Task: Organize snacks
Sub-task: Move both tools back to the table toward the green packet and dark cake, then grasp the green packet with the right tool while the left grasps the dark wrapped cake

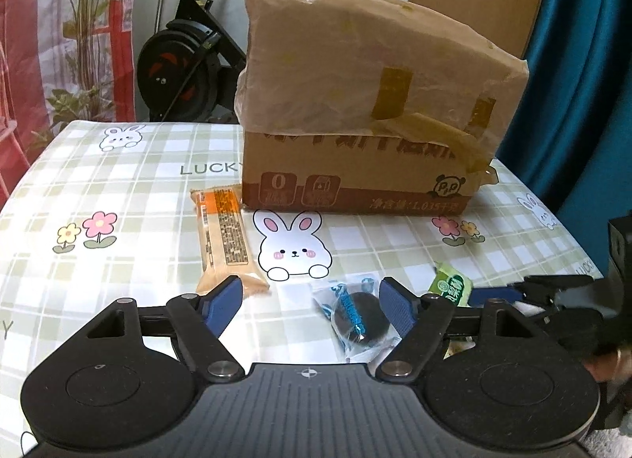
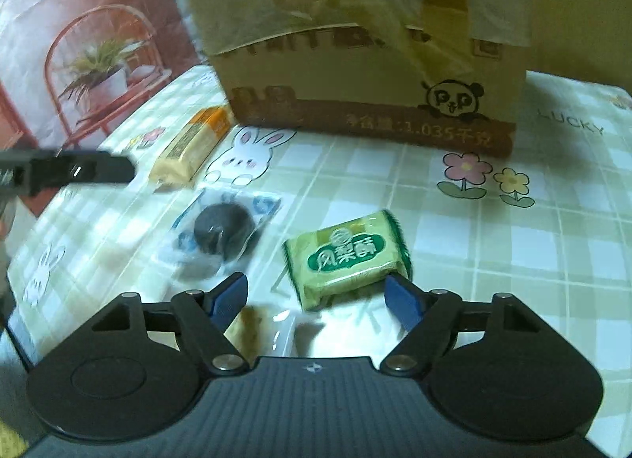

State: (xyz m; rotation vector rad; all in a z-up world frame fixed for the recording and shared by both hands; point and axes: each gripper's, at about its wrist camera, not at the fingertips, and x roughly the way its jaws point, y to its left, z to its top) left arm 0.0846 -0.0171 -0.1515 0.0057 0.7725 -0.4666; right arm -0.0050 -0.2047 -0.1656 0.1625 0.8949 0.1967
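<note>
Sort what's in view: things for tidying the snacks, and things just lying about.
For the job: orange snack bar; dark cookie in clear wrapper; green pineapple cake packet; cardboard box.

Lying about: exercise bike; potted plant; bunny-print tablecloth.

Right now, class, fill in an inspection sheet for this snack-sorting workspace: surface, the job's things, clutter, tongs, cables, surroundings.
Surface: checked tablecloth with rabbit and flower prints.
Job's things: orange snack bar, dark cookie in clear wrapper, green cake packet, all lying loose in front of the cardboard box.
Clutter: nothing seen.
Tongs: left tongs open, the cookie wrapper between their tips; right tongs open, at the green packet's near edge, not clamping it.
Cables: nothing seen.
Surroundings: exercise bike, blue curtain, plant.
</note>
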